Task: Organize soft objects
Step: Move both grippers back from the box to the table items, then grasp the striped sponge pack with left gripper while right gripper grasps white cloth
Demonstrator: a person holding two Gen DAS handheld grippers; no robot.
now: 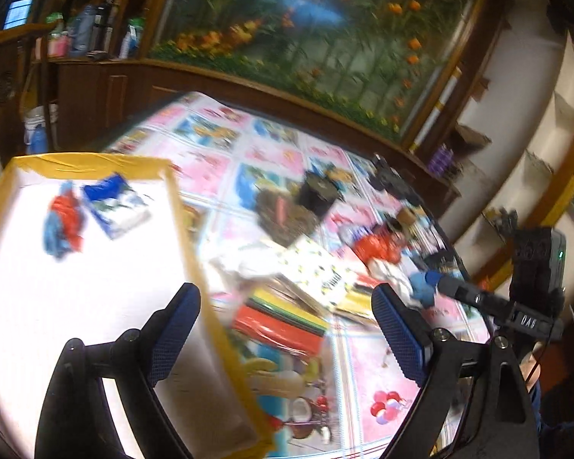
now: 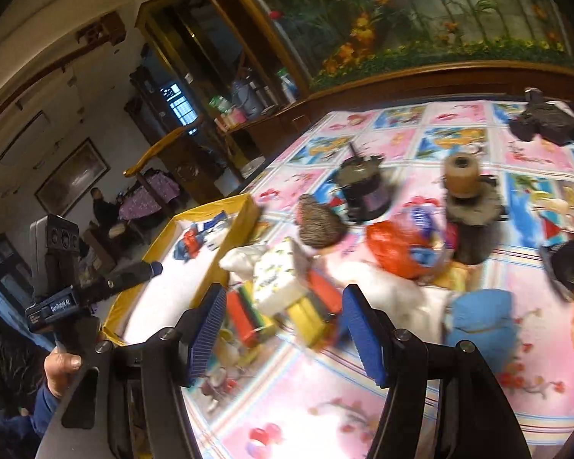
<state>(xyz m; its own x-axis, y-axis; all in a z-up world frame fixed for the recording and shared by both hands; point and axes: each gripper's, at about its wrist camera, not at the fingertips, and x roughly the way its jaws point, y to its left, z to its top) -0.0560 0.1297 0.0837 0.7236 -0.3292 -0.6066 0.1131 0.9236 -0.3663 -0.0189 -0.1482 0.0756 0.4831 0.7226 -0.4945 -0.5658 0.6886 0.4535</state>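
Holding: yellow-rimmed tray (image 1: 174, 206) contains blue-white packet (image 1: 114, 206), red-blue bundle (image 1: 63, 222).
Left claw (image 1: 287, 329): wide, empty, above worktop (image 1: 375, 378).
Right claw (image 2: 283, 329): wide, empty.

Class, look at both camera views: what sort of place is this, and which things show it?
Probably a home living or dining room: a table with a cartoon-print tablecloth, a large flower mural on the wall, and a wooden cabinet with bottles.

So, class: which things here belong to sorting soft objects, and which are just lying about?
Job:
- yellow-edged box
- white tissue pack
- sponge stack
- blue cloth
- both open tongs: left, right

Lying about:
- black motor
- spool
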